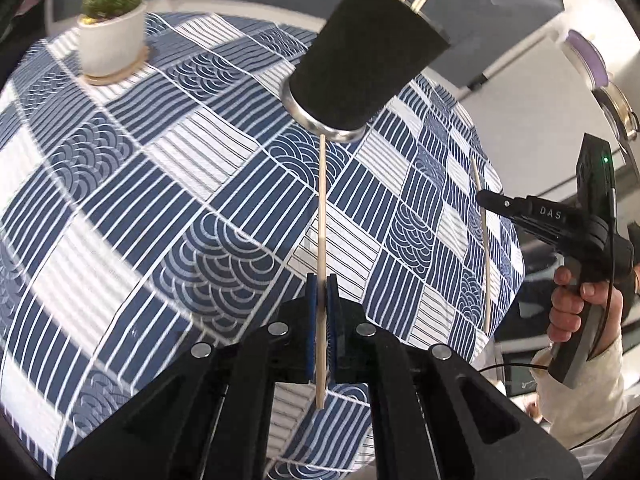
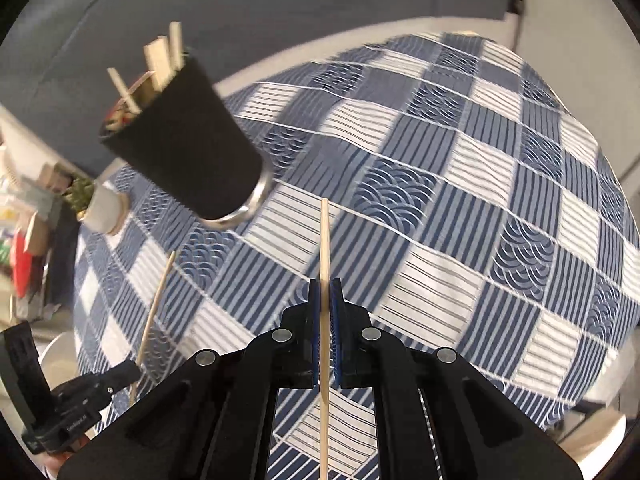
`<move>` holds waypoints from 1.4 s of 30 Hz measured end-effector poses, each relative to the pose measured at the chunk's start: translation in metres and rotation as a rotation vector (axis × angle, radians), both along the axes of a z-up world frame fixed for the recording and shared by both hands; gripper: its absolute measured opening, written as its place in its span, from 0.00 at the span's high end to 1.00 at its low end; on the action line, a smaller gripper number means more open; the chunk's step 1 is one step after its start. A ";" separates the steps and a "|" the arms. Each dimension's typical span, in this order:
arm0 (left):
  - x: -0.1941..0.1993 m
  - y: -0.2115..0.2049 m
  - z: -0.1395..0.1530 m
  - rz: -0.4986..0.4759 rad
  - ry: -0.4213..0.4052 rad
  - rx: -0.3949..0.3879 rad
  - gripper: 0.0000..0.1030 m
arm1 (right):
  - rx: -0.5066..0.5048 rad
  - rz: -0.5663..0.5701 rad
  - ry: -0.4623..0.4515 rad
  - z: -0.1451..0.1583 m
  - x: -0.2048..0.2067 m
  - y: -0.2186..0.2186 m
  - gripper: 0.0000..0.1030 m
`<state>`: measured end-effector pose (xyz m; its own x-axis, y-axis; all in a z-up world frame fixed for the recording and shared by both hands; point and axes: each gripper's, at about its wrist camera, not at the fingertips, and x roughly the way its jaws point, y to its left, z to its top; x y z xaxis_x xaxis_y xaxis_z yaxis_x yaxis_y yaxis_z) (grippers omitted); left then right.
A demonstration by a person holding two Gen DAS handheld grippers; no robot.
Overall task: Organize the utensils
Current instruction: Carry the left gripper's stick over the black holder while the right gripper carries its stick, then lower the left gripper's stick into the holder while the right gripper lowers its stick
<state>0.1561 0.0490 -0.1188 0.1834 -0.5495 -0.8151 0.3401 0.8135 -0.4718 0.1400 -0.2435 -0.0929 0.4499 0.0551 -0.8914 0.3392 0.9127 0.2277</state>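
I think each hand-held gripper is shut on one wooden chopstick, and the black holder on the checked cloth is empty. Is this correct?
Not fully. The black holder is not empty: the right wrist view shows wooden sticks standing out of its mouth. The rest holds: the left hand-held gripper and the right hand-held gripper are each shut on one chopstick.

potted plant (image 1: pixel 110 20) on wooden coaster | blue-white patterned tablecloth (image 1: pixel 180 184) | grey sofa (image 2: pixel 280 12) behind
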 end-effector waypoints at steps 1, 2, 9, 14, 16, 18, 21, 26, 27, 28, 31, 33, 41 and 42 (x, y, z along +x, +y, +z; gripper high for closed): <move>-0.004 0.002 0.006 0.020 -0.014 0.006 0.96 | 0.004 0.020 -0.011 0.003 0.001 0.002 0.95; -0.007 0.003 0.010 0.035 -0.027 0.010 0.96 | 0.007 0.046 -0.026 0.007 0.003 0.004 0.95; -0.024 -0.001 0.048 0.148 -0.183 0.113 0.96 | 0.004 0.194 -0.122 0.037 0.014 0.011 0.95; -0.031 -0.009 0.065 0.222 -0.280 0.165 0.96 | -0.018 0.250 -0.215 0.063 0.016 0.006 0.95; -0.031 -0.012 0.071 0.242 -0.293 0.167 0.96 | -0.026 0.271 -0.246 0.073 0.017 0.003 0.95; -0.030 -0.017 0.080 0.252 -0.311 0.179 0.96 | -0.023 0.288 -0.265 0.081 0.019 -0.001 0.95; -0.024 -0.025 0.092 0.252 -0.333 0.178 0.96 | -0.009 0.296 -0.307 0.094 0.025 -0.008 0.95; -0.002 -0.038 0.113 0.234 -0.376 0.157 0.96 | -0.001 0.305 -0.408 0.115 0.039 -0.018 0.95; 0.003 -0.040 0.116 0.229 -0.385 0.148 0.96 | 0.000 0.305 -0.426 0.118 0.042 -0.020 0.95; 0.010 -0.044 0.122 0.220 -0.406 0.132 0.96 | -0.001 0.305 -0.442 0.122 0.045 -0.021 0.95; 0.027 -0.051 0.133 0.206 -0.423 0.071 0.96 | 0.001 0.305 -0.477 0.132 0.055 -0.025 0.95; 0.041 -0.056 0.139 0.191 -0.435 0.023 0.96 | 0.001 0.326 -0.510 0.138 0.062 -0.026 0.95; 0.092 -0.069 0.150 0.196 -0.508 -0.103 0.96 | 0.008 0.392 -0.594 0.145 0.107 -0.015 0.95; 0.095 -0.070 0.150 0.197 -0.512 -0.107 0.96 | 0.005 0.394 -0.596 0.144 0.112 -0.013 0.95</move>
